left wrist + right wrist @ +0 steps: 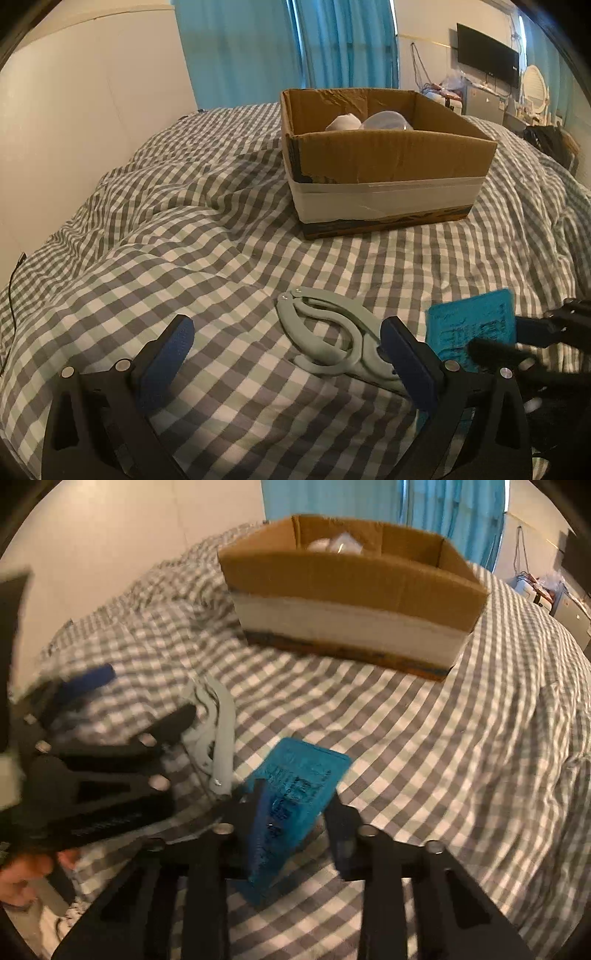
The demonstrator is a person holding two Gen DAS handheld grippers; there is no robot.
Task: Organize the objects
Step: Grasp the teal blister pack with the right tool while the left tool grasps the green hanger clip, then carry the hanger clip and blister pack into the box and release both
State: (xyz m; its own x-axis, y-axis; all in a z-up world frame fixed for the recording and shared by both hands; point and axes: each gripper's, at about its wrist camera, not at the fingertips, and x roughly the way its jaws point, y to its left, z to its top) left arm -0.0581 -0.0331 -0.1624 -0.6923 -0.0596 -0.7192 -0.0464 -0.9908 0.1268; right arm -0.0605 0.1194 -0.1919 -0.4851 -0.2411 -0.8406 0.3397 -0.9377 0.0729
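Hand only beside right gripper

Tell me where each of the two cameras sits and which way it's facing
Left wrist: on the left gripper, looking across the checked duvet at the cardboard box; its open fingers flank a grey folding hanger.
Right wrist: on the right gripper, angled down at a teal textured pad between its fingers; a hand shows at the lower left.
Shared: box, hanger, pad, duvet, blue curtains, and each other's gripper.
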